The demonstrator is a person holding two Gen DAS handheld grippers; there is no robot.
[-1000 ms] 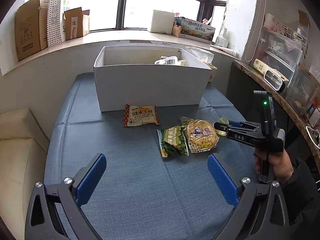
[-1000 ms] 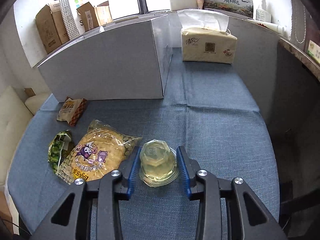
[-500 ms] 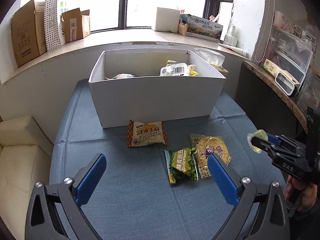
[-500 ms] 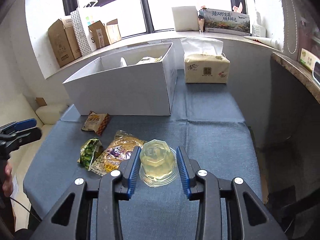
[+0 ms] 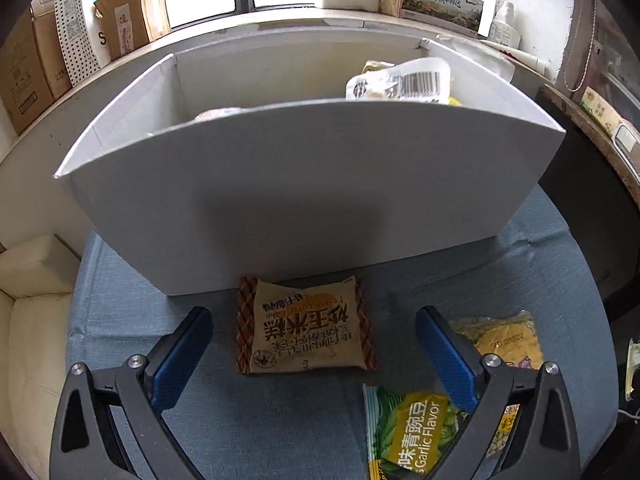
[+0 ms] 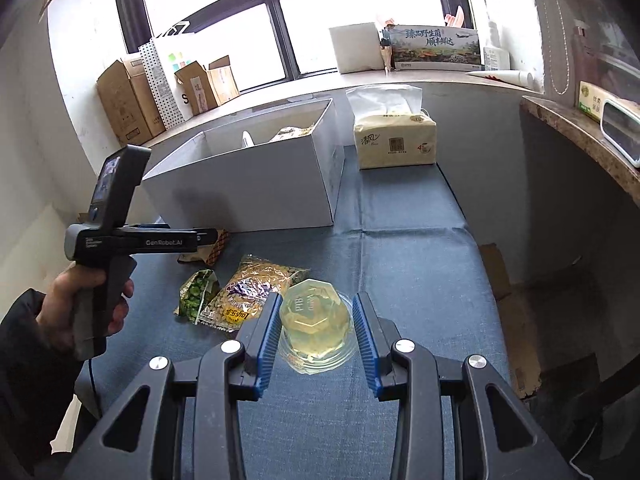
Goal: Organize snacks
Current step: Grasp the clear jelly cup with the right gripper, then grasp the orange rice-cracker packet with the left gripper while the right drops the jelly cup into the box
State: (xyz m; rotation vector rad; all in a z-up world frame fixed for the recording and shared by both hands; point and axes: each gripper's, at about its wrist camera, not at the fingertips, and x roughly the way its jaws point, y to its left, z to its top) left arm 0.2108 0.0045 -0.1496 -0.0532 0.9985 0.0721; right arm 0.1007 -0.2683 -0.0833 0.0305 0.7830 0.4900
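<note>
- The left gripper (image 5: 314, 354) hovers low over a blue-cloth worktop (image 5: 280, 420), its jaws spread wide on either side of a brown snack packet (image 5: 306, 326).
- That packet lies flat, just in front of a white box (image 5: 304, 200) holding other snacks.
- The right gripper (image 6: 316, 326) is raised above the worktop, its jaws pinching a clear jelly cup (image 6: 314, 316).
- A green pea packet (image 6: 196, 292) and a yellow snack bag (image 6: 250, 292) lie side by side, near the brown packet.
</note>
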